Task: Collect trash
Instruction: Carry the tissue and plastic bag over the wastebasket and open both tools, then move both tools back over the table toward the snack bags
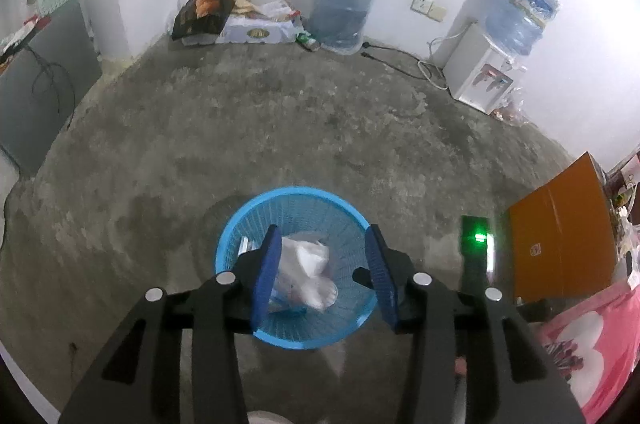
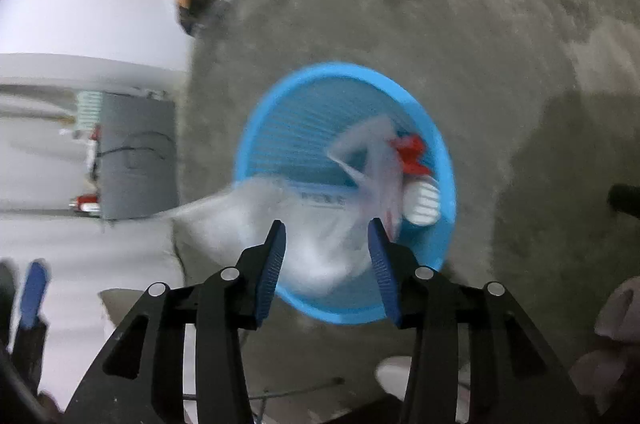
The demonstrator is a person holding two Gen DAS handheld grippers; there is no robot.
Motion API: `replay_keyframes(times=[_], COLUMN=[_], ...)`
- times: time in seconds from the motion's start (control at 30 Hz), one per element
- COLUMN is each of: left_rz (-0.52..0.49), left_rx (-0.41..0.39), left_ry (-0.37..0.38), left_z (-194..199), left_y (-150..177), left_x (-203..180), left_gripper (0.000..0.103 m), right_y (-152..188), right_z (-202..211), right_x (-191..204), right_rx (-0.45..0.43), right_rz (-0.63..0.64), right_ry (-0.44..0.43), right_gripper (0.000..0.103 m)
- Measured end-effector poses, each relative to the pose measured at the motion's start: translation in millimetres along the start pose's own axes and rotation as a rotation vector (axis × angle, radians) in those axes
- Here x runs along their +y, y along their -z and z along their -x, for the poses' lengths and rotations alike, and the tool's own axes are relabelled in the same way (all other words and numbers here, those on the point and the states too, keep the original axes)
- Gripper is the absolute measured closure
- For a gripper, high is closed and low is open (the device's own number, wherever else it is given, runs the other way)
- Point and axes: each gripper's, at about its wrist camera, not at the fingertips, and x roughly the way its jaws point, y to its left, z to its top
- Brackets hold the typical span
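At the far left of the left wrist view, a grey cabinet (image 1: 44,80) stood against the wall. Further right along the wall lay a dark snack bag (image 1: 202,12) on flat cartons, then a blue water jug (image 1: 346,8), then a white water dispenser (image 1: 482,70) carrying its own bottle. An orange cardboard box (image 1: 560,236) sat at the right edge.

The left gripper (image 1: 323,270) hung over a blue mesh wastebasket (image 1: 298,338) on the concrete floor. Its jaws stood apart, with nothing pressed between the blue pads. Below them, inside the basket, lay a crumpled white plastic bag (image 1: 308,272).

In the right wrist view, which was blurred, the right gripper (image 2: 326,264) also stood with its jaws apart over the same wastebasket (image 2: 280,112). A thin white bag (image 2: 312,224) showed between and beyond the pads, draped across the near rim and apparently falling free; no pad pressed on it. Deeper in the basket, toward the right, sat a scrap of red wrapper (image 2: 412,152) and a white ribbed piece (image 2: 422,202).

This trash looked light, limp and slippery. A film bag would crush to almost nothing, so a gathered fold or knotted neck would give the surest pinch. The basket looked stiff but light, and is best taken by its solid rim.
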Motion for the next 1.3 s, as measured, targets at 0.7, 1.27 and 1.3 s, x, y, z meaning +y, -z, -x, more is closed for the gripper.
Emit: replay_keyframes(times=[0.7, 1.27, 1.3], left_rz=[0.105, 0.350, 0.362], left_rx=[-0.172, -0.300, -0.308], left_ry=[-0.084, -0.290, -0.301], left_z=[181.9, 306.8, 312.2], left_y=[84.1, 201.4, 206.3], left_x=[42.4, 111.7, 115.1], left_gripper=[0.026, 0.019, 0.019], right_y=[97.0, 224.5, 231.9], right_z=[80.6, 96.4, 96.4], right_x=[83.8, 191.1, 195.3], right_rx=[-0.152, -0.143, -0.149], right_rz=[0.383, 0.867, 0.882], right_ry=[0.005, 0.041, 0.052], right_gripper=[0.027, 0.009, 0.009])
